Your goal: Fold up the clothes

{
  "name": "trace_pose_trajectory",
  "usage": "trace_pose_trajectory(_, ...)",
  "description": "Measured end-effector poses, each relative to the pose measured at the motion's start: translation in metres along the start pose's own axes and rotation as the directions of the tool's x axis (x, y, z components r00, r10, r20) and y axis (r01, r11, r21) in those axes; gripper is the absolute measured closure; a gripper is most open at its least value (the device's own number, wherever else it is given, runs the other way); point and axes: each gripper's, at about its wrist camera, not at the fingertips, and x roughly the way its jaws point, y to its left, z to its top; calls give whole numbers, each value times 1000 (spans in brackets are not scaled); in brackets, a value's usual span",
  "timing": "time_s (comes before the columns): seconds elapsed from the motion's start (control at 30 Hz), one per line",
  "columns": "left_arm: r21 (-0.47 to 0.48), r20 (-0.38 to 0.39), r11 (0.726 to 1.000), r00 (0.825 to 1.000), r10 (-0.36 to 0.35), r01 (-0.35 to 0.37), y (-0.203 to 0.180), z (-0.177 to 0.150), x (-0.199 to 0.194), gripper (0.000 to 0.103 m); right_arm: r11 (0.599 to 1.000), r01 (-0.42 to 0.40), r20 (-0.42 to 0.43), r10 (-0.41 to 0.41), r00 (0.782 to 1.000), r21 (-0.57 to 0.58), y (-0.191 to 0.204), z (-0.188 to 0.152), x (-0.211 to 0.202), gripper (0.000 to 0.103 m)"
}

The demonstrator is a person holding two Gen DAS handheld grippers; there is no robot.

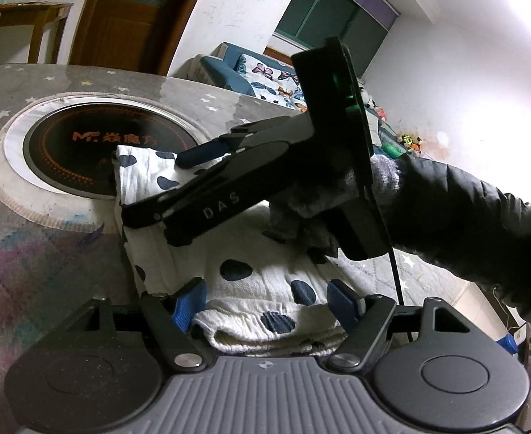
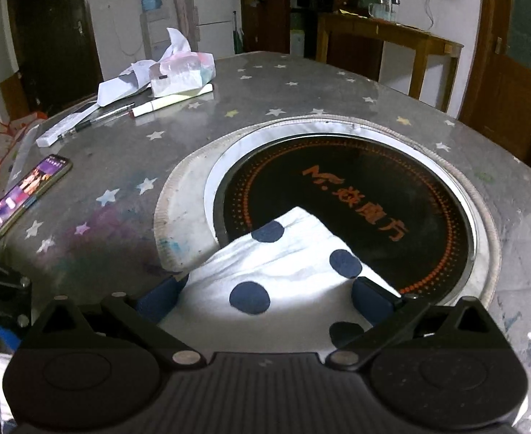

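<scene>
Here, the white garment with navy dots (image 1: 236, 267) lies on the star-patterned tablecloth (image 1: 48, 253), its far corner overlapping the round black cooktop (image 2: 355, 195) at about 7 o'clock of the disc. The left gripper (image 1: 267, 302) has its jaws apart, straddling a folded edge. The right gripper (image 2: 265, 300), held by a gloved hand (image 1: 301, 217), also stands open over the cloth; a phone (image 2: 22, 195) rests at 9 o'clock.

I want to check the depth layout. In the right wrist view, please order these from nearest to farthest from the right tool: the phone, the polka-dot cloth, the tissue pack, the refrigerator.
1. Polka-dot cloth: between the fingers of the right tool, partly over the round cooktop.
2. Phone: left edge of the table.
3. Tissue pack: far left of the table.
4. Refrigerator: against the back wall.
</scene>
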Motion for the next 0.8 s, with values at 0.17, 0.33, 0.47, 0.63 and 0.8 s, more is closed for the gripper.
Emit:
trace_pose_trajectory(0.17, 19, 33, 1000, 999, 11, -12, -3, 7, -10, 26, 999, 25, 69, -28, 997, 40, -8, -2, -31, 0)
trace_pose_trajectory(0.33, 3, 86, 1000, 996, 20, -20, 1, 22, -14, 26, 991, 73, 105, -84, 991, 111, -27, -19, -61, 0)
trace_pose_trajectory(0.47, -29, 102, 999, 995, 25, -22, 9, 34, -6, 26, 973, 82, 107, -107, 989, 218, -48, -40, -72, 0)
trace_pose_trajectory(0.63, -73, 70, 997, 997, 44, -39, 23, 37, 11, 28, 961, 95, 89, -122, 989, 260, -55, -60, -63, 0)
trace_pose_trajectory(0.8, -99, 47, 994, 998, 47, -42, 36, 30, 16, 29, 965, 118, 93, -143, 985, 233, -47, -66, -62, 0)
